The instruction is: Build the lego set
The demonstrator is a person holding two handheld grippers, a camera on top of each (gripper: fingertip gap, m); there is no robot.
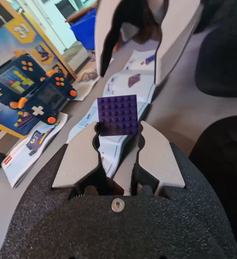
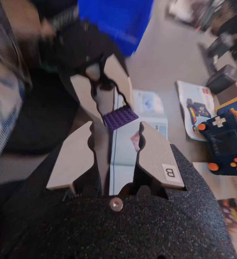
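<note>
Closest to the left wrist camera, the left gripper (image 1: 118, 126) pinches a square purple studded plate (image 1: 117, 114) by its near edge, holding it above an open instruction booklet (image 1: 112, 145) on the grey table (image 1: 178, 119). Opposite and above, the right gripper (image 1: 129, 78) hangs with fingers spread, holding nothing. Left stands a dark-blue, orange-buttoned handheld console model (image 1: 47, 98).

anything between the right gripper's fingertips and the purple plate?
No object. In the right wrist view, the right gripper is open just short of the purple plate, which the left gripper holds above the open instruction booklet.
</note>
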